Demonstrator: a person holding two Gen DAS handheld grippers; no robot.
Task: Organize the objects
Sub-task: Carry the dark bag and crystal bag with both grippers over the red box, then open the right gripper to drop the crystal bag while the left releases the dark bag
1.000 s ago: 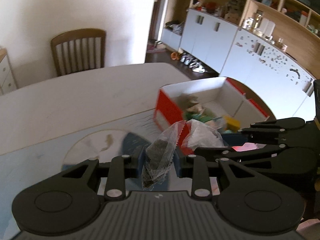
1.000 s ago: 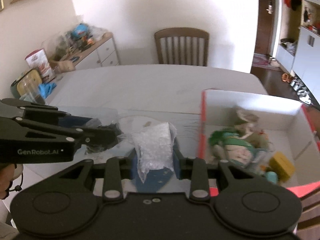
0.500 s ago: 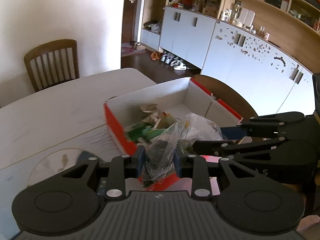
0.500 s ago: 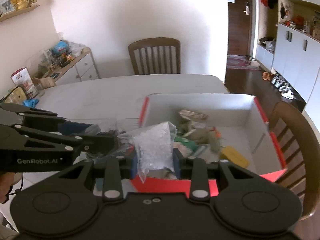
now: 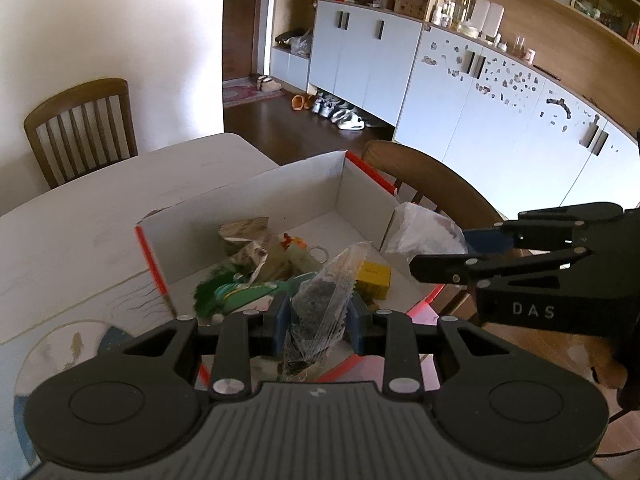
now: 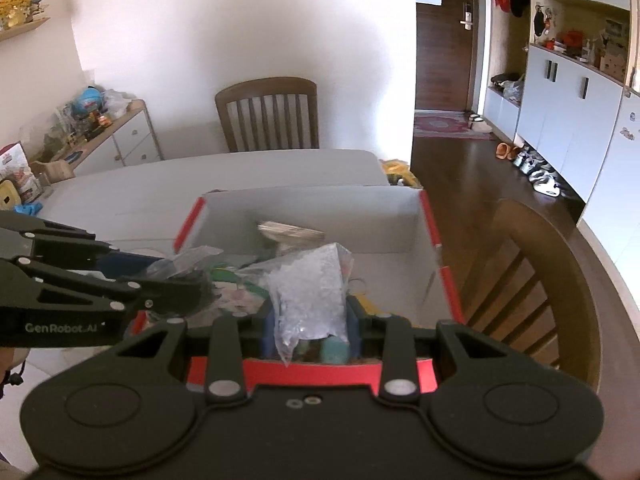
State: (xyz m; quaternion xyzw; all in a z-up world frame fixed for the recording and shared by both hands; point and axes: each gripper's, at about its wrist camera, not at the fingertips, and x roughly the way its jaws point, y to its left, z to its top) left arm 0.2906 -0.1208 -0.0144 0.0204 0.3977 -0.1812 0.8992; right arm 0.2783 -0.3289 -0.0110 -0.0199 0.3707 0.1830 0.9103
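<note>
Across the pale worktop you had carried both bags from beside the box to above it: your left gripper clamped the dark-filled bag, your right gripper the white-filled bag, ready for release.

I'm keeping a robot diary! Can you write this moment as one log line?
left gripper: shut on dark bag | right gripper: shut on white bag | both over red box | bags unreleased
</note>
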